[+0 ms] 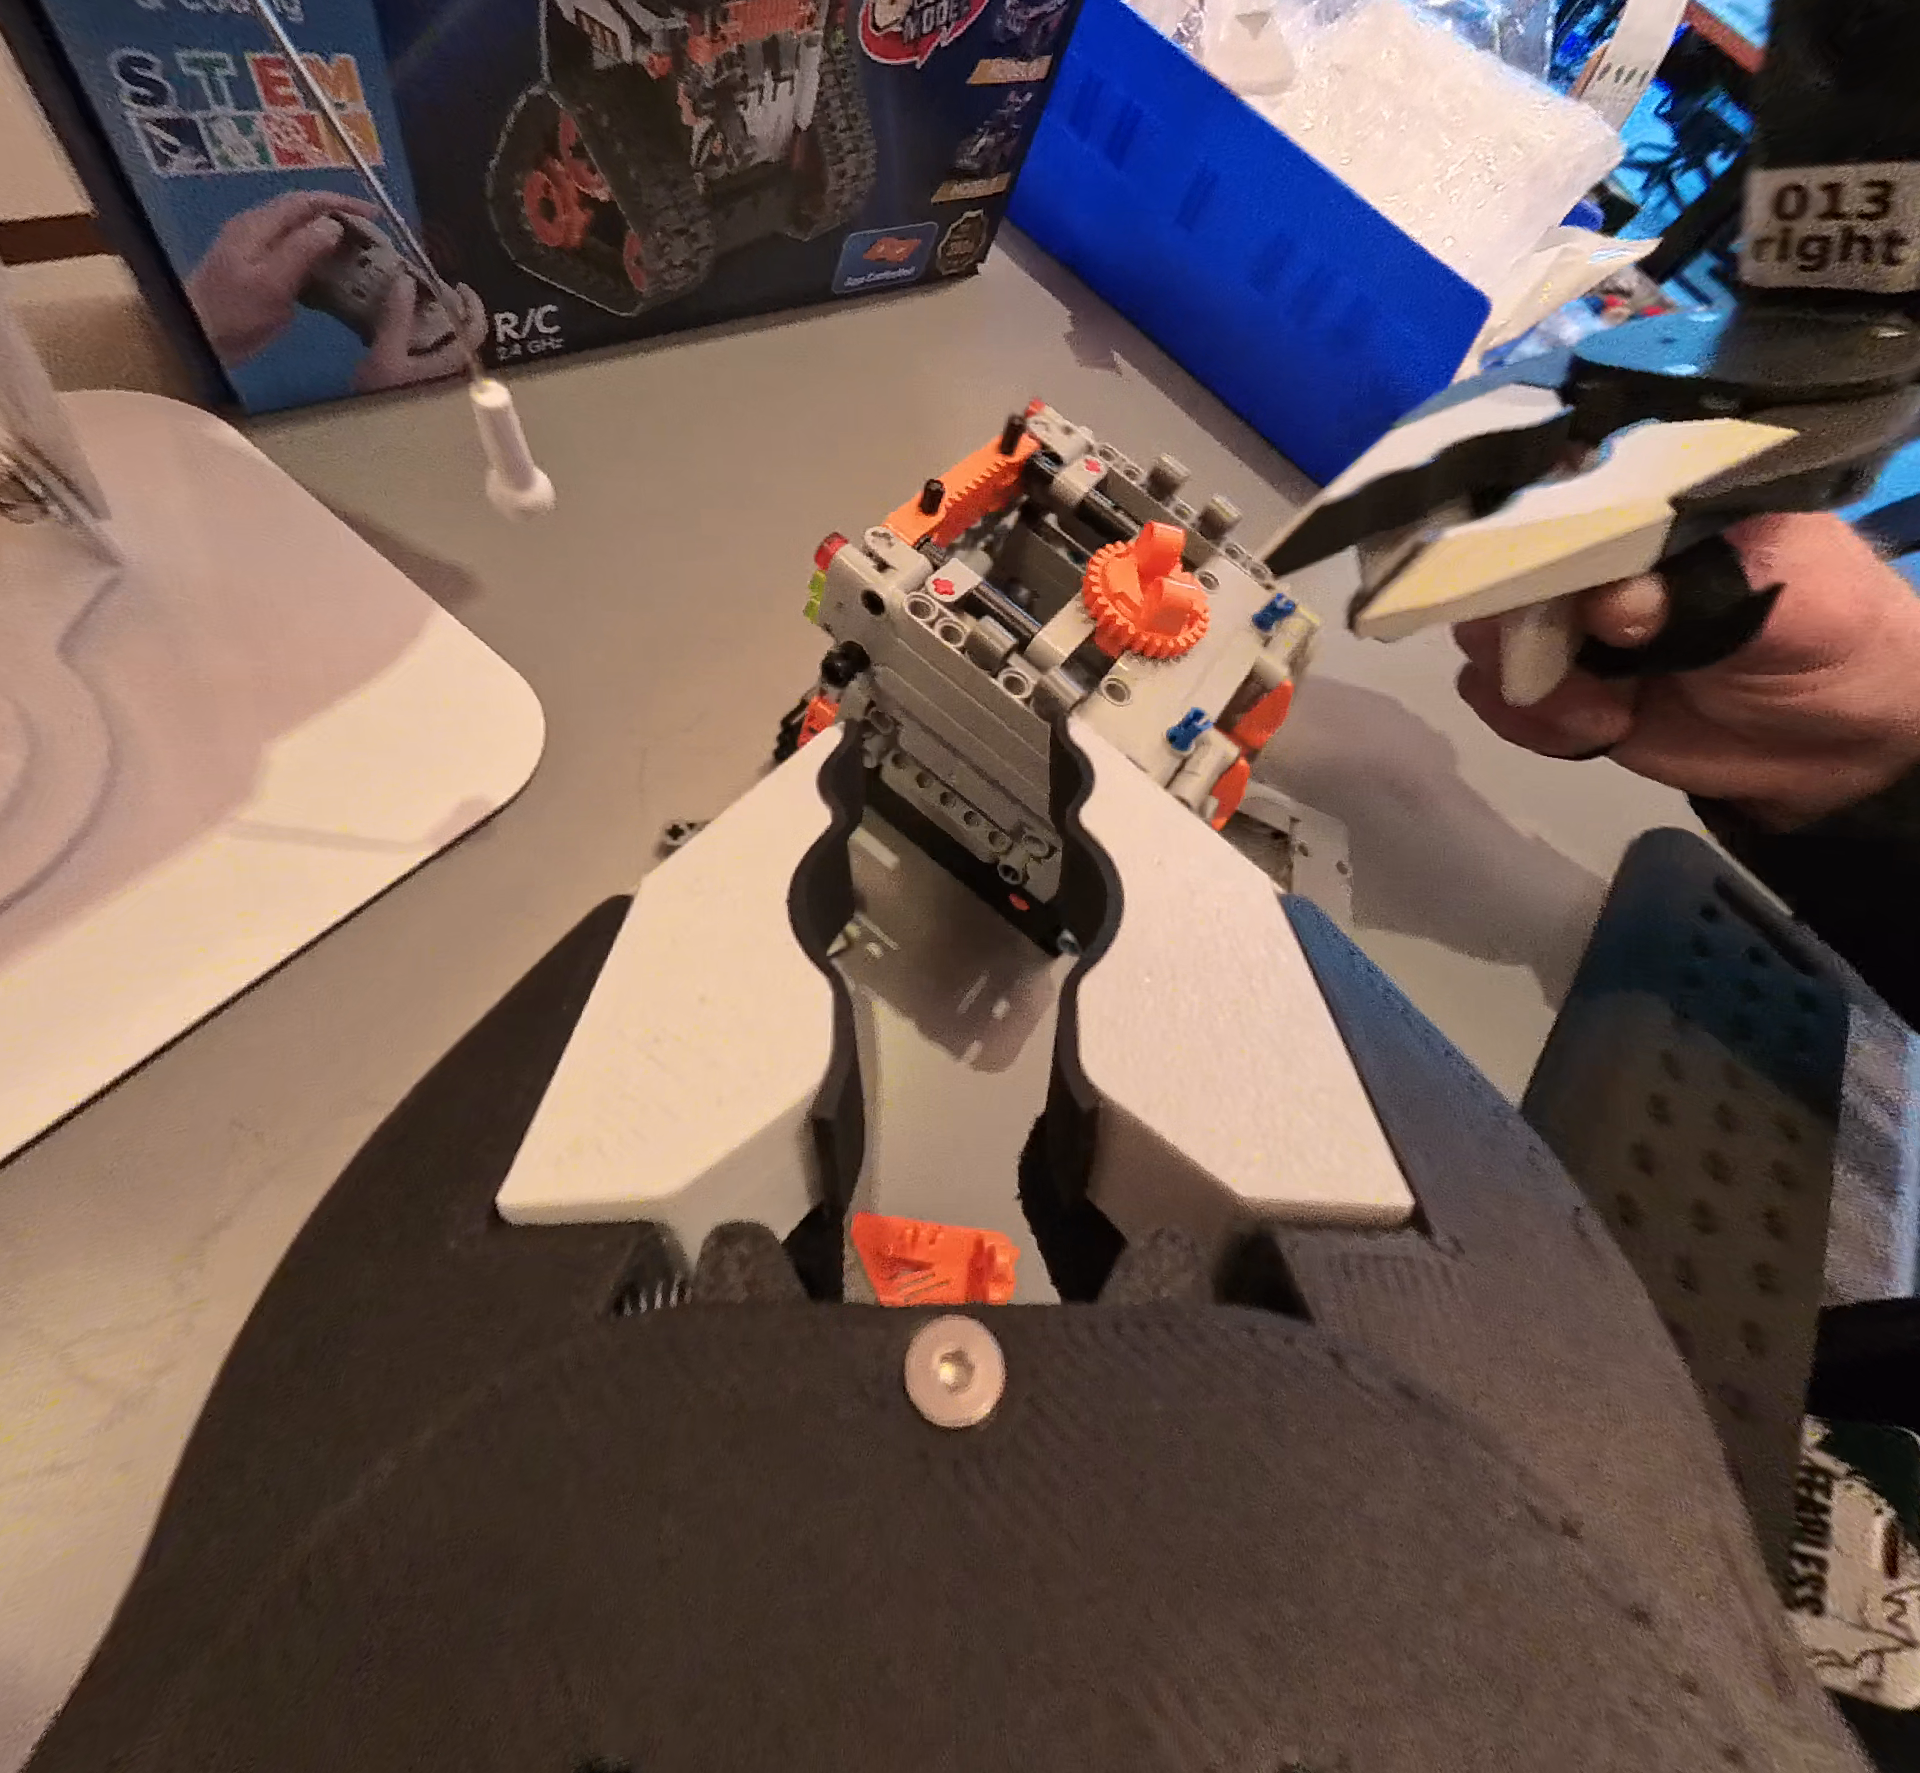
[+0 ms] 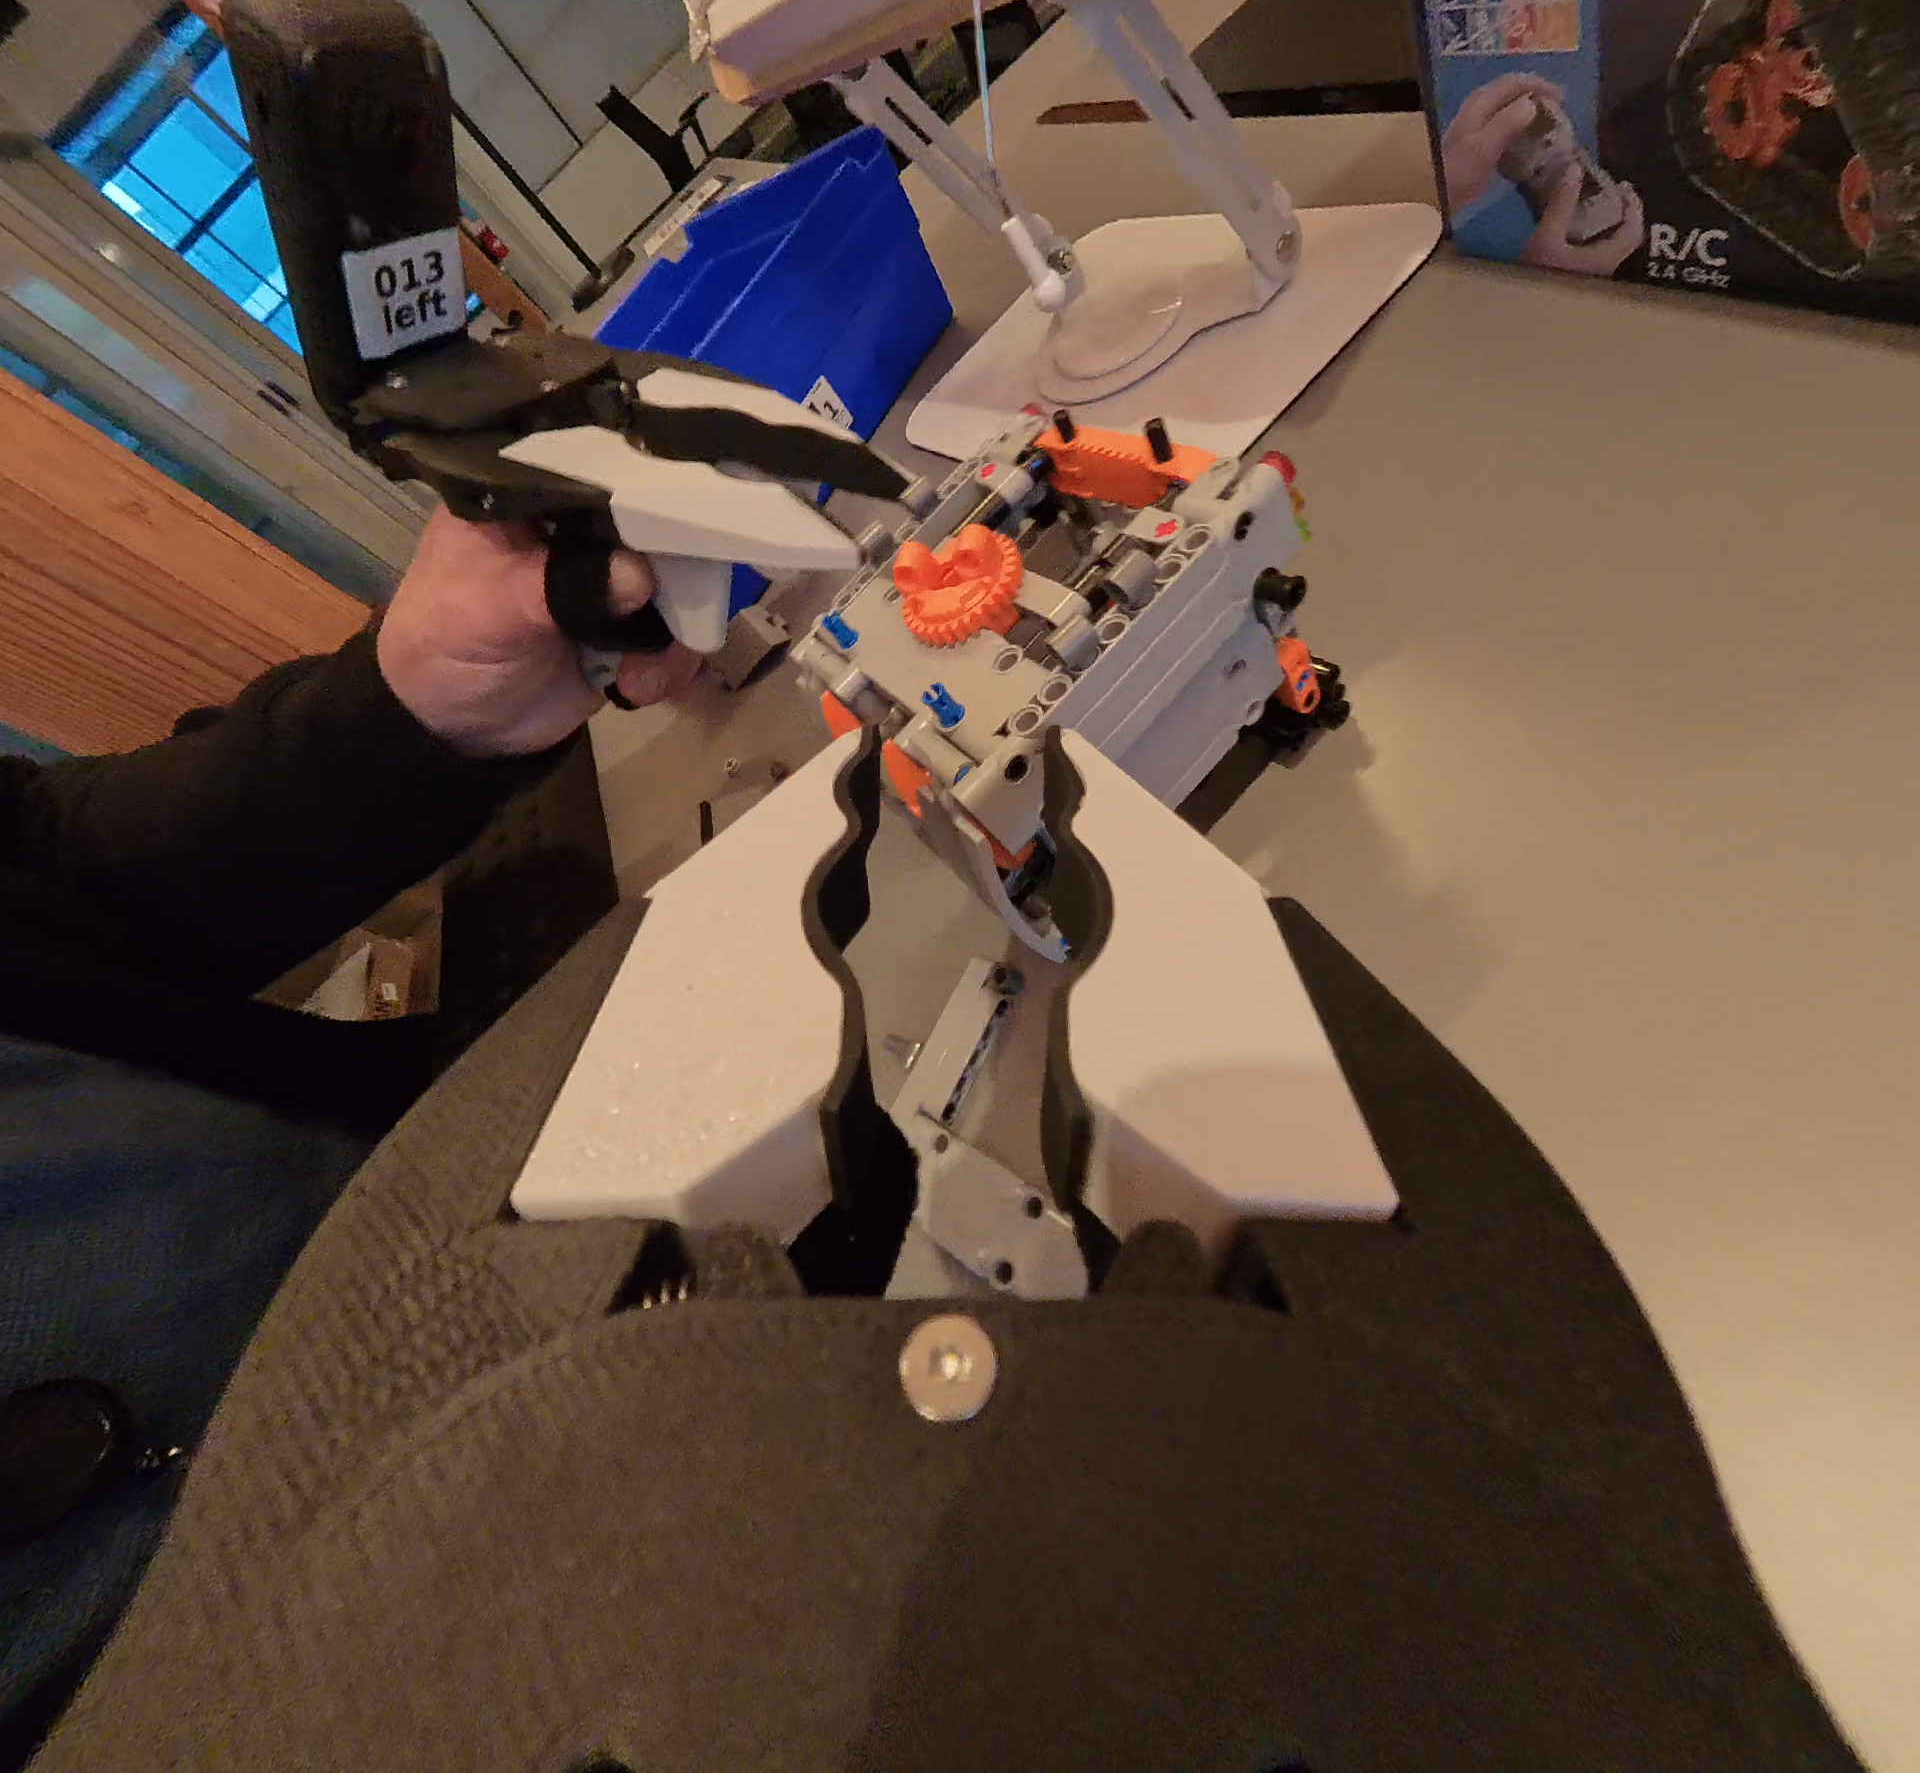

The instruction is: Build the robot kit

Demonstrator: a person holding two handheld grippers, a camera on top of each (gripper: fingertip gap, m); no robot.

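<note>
A grey, white and orange brick-built model (image 1: 1049, 622) sits tilted over the grey table (image 1: 675, 497), with an orange gear (image 1: 1143, 596) on top. My left gripper (image 1: 956, 747) is closed around the model's grey side panel. My right gripper (image 2: 961, 747) is closed around the model's near corner (image 2: 997, 747), beside blue pins. The model (image 2: 1122, 601) and its gear (image 2: 951, 591) also show in the right wrist view. Each gripper shows in the other view: the right one (image 1: 1309, 580) at the model's right edge, the left one (image 2: 883, 518) at its far left edge. A hand holds each.
A blue toy kit box (image 1: 623, 113) stands at the back, with a blue bin (image 1: 1226, 237) of clear bags beside it. A white lamp base (image 1: 208, 736) lies at the left, with a pull cord end (image 1: 509, 456) hanging. Loose grey parts (image 2: 977, 1152) and an orange piece (image 1: 930, 1261) lie below the grippers. The gap from one gripper's tips to the other's is roughly 10 cm. The orange piece (image 1: 930, 1261) lies around 12 cm away from my left fingertips.
</note>
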